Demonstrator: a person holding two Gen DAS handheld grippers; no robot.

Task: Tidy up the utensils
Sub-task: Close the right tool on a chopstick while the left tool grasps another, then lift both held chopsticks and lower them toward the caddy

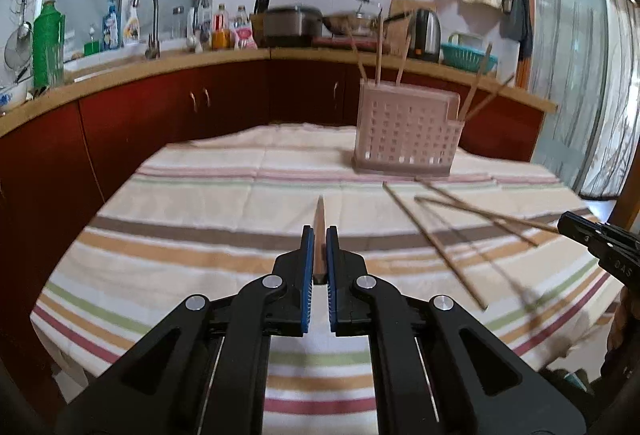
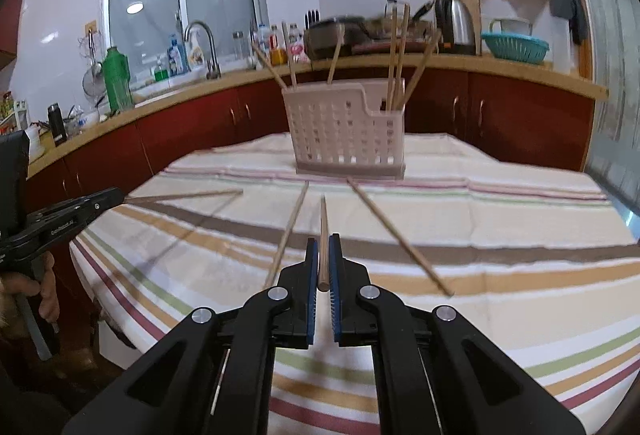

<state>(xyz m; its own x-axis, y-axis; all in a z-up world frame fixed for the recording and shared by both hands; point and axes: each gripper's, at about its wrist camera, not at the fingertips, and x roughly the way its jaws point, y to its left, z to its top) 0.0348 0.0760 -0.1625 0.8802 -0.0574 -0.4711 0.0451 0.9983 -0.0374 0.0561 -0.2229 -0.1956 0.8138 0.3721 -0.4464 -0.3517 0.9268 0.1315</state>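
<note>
Fingers of both the left gripper [image 1: 319, 235] and right gripper [image 2: 324, 247] clamped one chopstick [image 1: 319, 231] each; holder [image 2: 347, 127] stood at 12 o'clock; thin sticks could pivot and miss its slots

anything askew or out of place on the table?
Yes. Two chopsticks lie loose and splayed on the striped cloth, not in the pink holder. Sticks in the holder lean unevenly. Each claw, left and right, grips one chopstick.
</note>
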